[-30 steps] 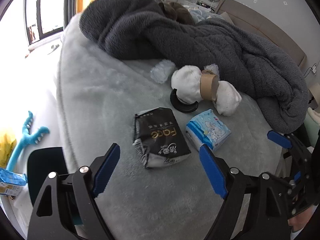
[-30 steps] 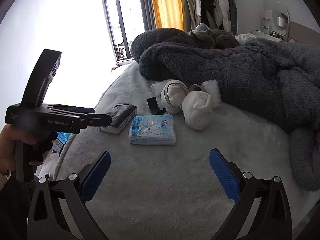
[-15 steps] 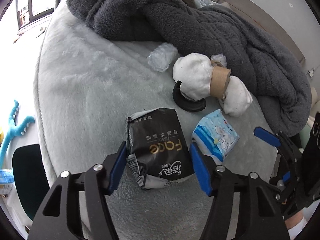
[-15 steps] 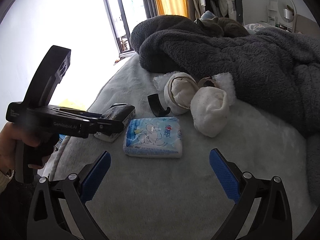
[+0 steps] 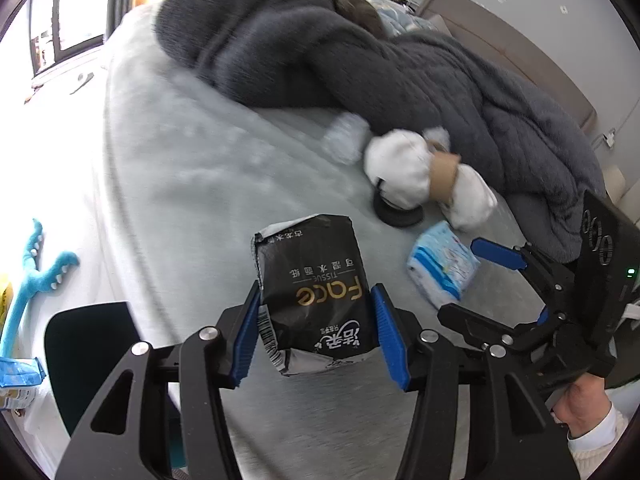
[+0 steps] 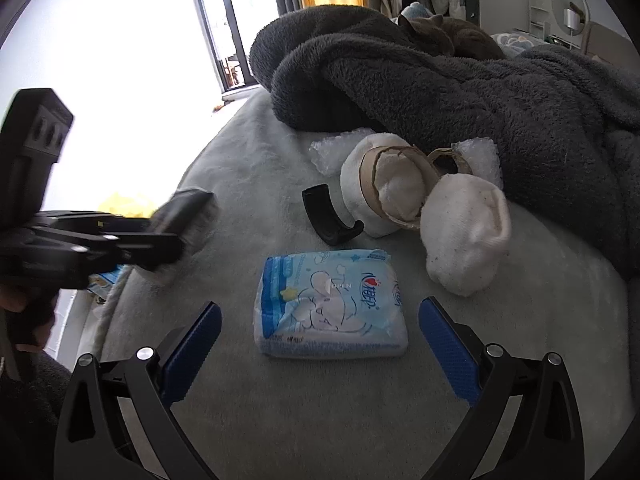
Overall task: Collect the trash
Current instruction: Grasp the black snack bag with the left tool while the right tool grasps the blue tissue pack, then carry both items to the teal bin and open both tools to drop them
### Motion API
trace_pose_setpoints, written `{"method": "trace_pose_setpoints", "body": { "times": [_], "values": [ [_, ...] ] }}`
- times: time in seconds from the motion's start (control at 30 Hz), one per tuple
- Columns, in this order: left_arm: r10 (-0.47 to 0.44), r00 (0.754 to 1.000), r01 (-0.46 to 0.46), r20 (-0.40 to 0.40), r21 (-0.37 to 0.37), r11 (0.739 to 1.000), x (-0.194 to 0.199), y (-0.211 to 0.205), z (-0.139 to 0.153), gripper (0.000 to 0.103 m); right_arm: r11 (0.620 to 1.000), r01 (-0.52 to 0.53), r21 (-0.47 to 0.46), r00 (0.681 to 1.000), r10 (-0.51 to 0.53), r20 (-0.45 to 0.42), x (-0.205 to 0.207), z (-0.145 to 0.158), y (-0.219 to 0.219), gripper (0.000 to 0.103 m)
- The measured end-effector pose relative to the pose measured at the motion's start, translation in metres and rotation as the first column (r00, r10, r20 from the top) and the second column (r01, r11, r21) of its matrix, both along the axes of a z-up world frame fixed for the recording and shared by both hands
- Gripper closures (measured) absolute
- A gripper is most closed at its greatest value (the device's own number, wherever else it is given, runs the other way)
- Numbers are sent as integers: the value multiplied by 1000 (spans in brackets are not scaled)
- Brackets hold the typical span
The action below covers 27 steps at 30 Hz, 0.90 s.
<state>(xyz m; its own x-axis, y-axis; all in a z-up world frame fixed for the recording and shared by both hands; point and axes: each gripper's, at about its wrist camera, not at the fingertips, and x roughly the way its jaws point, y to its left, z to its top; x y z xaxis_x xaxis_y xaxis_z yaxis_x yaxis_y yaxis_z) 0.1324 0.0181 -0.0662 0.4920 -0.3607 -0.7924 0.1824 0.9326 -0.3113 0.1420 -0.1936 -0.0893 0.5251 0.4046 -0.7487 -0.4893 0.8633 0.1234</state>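
Note:
My left gripper [image 5: 316, 332] is shut on a black tissue pack [image 5: 316, 284] and holds it lifted above the grey bed. The same pack [image 6: 184, 220] shows blurred in the right wrist view at the left. My right gripper [image 6: 320, 348] is open, its fingers on either side of a light-blue tissue pack [image 6: 330, 312] lying flat on the bed; it also shows in the left wrist view [image 5: 444, 272]. Behind it lie white socks [image 6: 464, 232], a torn cardboard ring [image 6: 400, 184], a black curved plastic piece [image 6: 328, 216] and bubble wrap [image 6: 336, 152].
A dark grey fleece blanket [image 6: 480, 80] is heaped across the back of the bed. A blue toy [image 5: 36, 272] and a black chair seat [image 5: 88, 344] are on the floor left of the bed edge. A window [image 6: 232, 20] is at the back.
My left gripper has closed on the black tissue pack and lifted it off the bed. My right gripper has moved forward over the blue pack, still open.

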Motion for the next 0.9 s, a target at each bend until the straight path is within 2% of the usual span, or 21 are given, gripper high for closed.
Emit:
{"method": "trace_pose_setpoints", "body": {
  "times": [0.03,0.07,0.1,0.13,0.3,0.4,0.53,0.67,0.9],
  "values": [
    [8,1000,-8,7,8,1000,-1,5,1,47,1000,3,-11,1000,-3,-6,2,-2,4,3],
    [15,1000,-15,12,15,1000,-2,9,2,47,1000,7,-28,1000,-8,-12,4,-4,7,9],
    [23,1000,-23,18,23,999,-3,16,2,47,999,13,-47,1000,-13,-14,5,-6,10,15],
    [30,999,-31,22,26,999,-3,20,3,47,997,25,-79,1000,-27,-17,6,-8,14,29],
    [63,997,-65,46,43,997,-5,44,5,47,993,58,-107,998,-61,-26,10,-3,23,30],
    [79,995,-83,53,60,995,-8,57,5,47,993,73,-94,997,-75,-15,9,7,29,30],
    [99,994,-104,49,111,988,-11,75,-2,47,990,103,-96,995,-103,6,8,20,38,30],
    [122,992,-124,26,124,984,-14,97,-13,47,990,122,-71,992,-120,30,12,31,53,30],
    [160,987,-157,-4,153,976,-21,134,-29,47,999,50,-21,995,-48,91,10,52,97,30]
  ]
}}
